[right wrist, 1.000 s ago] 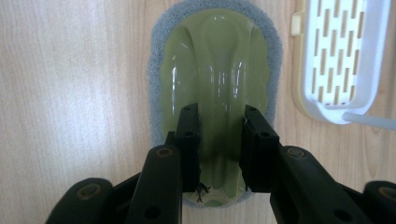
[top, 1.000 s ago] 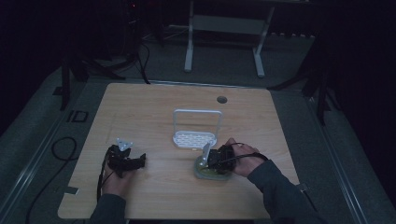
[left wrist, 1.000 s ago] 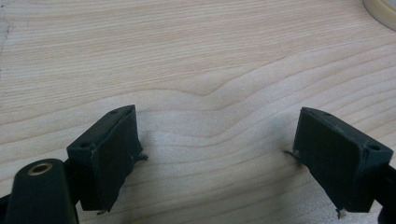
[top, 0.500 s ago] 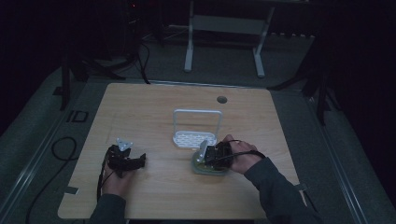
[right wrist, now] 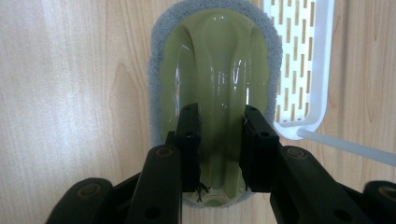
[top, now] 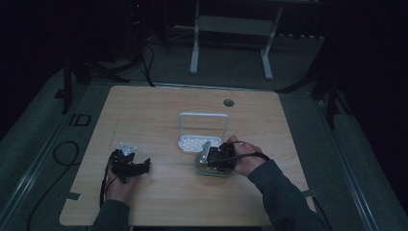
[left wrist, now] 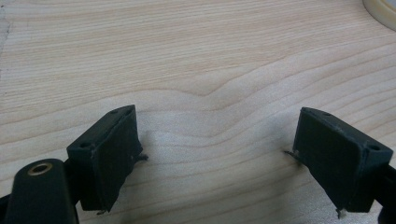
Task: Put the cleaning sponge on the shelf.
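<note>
**Right tool closes on the scrubber**

Since a second ago my right hand has slid a little left, bringing my right tool over the scrubber on the tabletop. Its jaws now press both sides of the raised green ridge, clamped on it. The scrubber's grey pad lies flat, just beside the white rack, near the tabletop's middle. My left tool has stayed put at the left, jaws wide apart over bare wood, holding nothing.
</note>
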Demonstrator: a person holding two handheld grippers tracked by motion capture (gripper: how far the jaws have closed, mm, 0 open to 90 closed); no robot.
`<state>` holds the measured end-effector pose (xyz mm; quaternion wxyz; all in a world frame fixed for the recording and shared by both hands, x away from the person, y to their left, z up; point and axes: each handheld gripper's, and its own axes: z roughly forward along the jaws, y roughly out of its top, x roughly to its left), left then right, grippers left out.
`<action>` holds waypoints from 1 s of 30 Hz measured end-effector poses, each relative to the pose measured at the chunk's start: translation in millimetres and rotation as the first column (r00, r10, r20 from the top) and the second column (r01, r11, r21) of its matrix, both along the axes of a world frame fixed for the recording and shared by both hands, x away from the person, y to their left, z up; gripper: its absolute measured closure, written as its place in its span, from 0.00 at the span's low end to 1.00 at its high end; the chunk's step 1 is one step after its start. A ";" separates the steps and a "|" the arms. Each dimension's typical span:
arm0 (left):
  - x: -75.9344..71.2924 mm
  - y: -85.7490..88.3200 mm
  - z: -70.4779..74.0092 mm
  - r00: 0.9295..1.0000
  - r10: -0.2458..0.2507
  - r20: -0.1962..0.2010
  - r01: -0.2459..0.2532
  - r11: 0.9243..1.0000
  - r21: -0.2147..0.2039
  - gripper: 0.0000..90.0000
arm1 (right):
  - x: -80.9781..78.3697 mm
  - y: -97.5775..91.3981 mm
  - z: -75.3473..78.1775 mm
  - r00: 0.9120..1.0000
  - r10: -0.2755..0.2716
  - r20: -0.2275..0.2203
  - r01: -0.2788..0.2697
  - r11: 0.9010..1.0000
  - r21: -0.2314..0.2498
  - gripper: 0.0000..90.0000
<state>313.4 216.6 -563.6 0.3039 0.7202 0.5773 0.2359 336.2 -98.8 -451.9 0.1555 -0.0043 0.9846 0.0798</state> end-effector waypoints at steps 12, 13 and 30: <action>0.0 0.1 0.2 1.000 -0.001 -0.003 0.001 1.000 0.000 0.16 | 4.8 7.4 1.7 1.000 -0.003 0.019 0.003 1.000 -0.004 0.80; 0.0 0.0 0.1 1.000 0.000 -0.001 0.000 1.000 0.000 0.16 | 5.2 8.6 2.1 1.000 -0.001 0.021 0.001 1.000 -0.007 0.79; 0.1 -0.2 0.0 1.000 0.002 0.000 -0.002 1.000 -0.003 0.16 | 12.3 20.2 2.6 0.997 0.014 0.077 -0.012 1.000 -0.028 0.80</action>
